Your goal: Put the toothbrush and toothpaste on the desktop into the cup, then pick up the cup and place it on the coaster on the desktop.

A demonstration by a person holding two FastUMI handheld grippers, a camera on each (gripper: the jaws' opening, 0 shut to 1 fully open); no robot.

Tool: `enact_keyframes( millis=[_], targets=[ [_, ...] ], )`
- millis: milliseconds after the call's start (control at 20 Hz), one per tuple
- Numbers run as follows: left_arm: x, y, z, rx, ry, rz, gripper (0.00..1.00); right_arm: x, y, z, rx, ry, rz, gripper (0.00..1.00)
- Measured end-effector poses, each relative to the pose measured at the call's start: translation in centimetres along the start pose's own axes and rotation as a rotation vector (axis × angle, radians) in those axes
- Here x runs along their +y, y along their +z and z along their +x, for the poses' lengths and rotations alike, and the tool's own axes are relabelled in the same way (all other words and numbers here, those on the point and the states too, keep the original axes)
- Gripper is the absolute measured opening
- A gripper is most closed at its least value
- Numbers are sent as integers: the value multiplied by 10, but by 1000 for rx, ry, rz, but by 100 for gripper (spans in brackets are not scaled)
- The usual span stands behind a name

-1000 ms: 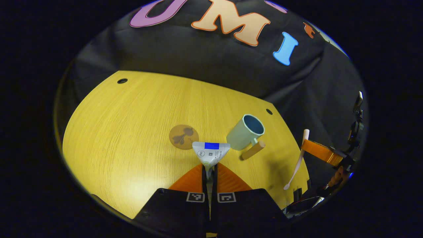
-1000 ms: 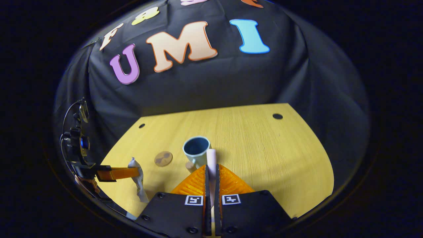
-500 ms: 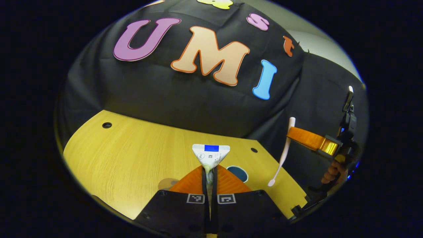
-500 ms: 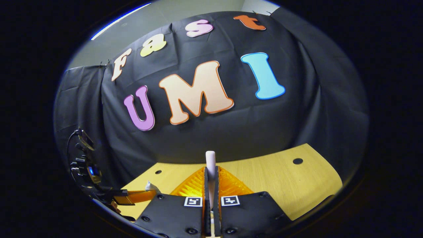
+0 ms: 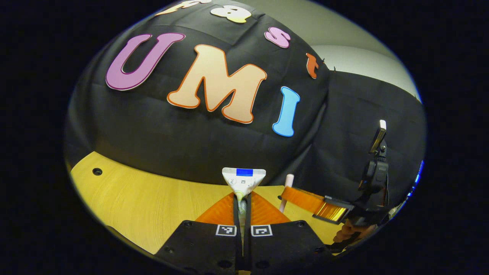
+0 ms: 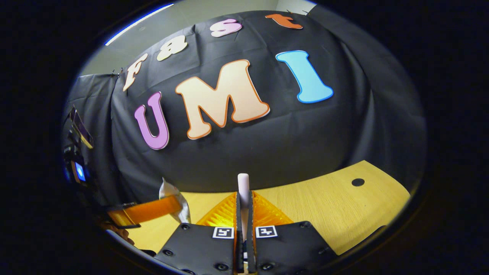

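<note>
Holding a toothpaste tube (image 5: 243, 179) in my left claw (image 5: 242, 200), I have both fingers clenched on its narrow lower part, and the flat crimped end fans out above the fingertips. In the left gripper view the tube stands upright in front of the black cloth wall (image 5: 183, 133), above the near part of the wooden worktop (image 5: 145, 194).

My right claw (image 6: 243, 198) is clenched on the toothbrush (image 6: 243, 183), whose pale rounded end pokes straight up from between the fingers. In the right gripper view it rises over the worktop's (image 6: 328, 206) edge nearest me, with the cloth wall (image 6: 267, 145) behind it.

In the left gripper view, the right claw (image 5: 301, 198) sits just to the right of the tube, close by, with the toothbrush (image 5: 286, 191) crossing its fingers as a pale stick, upright and slightly tilted. A hand (image 5: 349, 231) grips that claw's handle low at the right.

In the right gripper view, the left claw (image 6: 153, 208) reaches in from the left, near the toothbrush, with the tube (image 6: 174, 198) pinched in it and its pale body showing above and below the fingers.

A small round hole (image 6: 358, 182) marks the worktop to the right of the toothbrush, well apart from it. Another hole (image 5: 97, 171) lies far left of the tube in the left gripper view.
</note>
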State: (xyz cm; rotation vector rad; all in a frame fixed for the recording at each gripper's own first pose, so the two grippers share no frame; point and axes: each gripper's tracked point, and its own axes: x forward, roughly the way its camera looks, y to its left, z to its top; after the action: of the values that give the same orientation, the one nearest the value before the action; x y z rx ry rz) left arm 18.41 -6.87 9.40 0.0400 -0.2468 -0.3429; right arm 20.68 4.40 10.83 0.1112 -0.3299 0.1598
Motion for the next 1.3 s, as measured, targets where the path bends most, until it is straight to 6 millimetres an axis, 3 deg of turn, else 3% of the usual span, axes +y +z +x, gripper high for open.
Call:
enact_keyframes(
  millis=[250, 350, 400, 450, 650, 850, 900, 1050, 1150, 1200, 1250, 1300],
  targets=[
    [-15, -6, 23, -16, -65, -15, 0, -13, -17, 9, 23, -27, 13, 10],
    [-19, -14, 27, 0, -81, -5, 0, -21, -15, 5, 32, -49, 32, 13],
    [-20, -19, 29, 7, -88, 3, 0, -26, -10, 1, 28, -62, 43, 29],
    [-22, -22, 30, 13, -94, 11, 0, -32, -8, -1, 23, -79, 49, 31],
    [-30, -37, 36, 24, -130, 11, 0, -67, 9, -24, -7, -171, 40, 97],
    [-39, -56, 43, 31, -164, 20, 0, -99, 13, -57, -12, -257, 54, 98],
    [-40, -62, 45, 37, -174, 28, 1, -105, 10, -63, -11, -274, 49, 94],
    [-47, -81, 46, 69, -215, 46, 6, -117, 4, -79, 1, -312, 44, 98],
    [-48, -83, 42, 75, -224, 41, 13, -120, 2, -86, 3, -321, 41, 98],
    [-49, -81, 42, 63, -226, 34, 20, -120, 2, -88, 4, -324, 41, 98],
    [-50, -75, 39, 47, -230, 27, 42, -119, 2, -91, 5, -323, 39, 98],
    [-50, -70, 36, 31, -228, 23, 49, -119, 2, -92, 3, -324, 35, 99]
  ],
)
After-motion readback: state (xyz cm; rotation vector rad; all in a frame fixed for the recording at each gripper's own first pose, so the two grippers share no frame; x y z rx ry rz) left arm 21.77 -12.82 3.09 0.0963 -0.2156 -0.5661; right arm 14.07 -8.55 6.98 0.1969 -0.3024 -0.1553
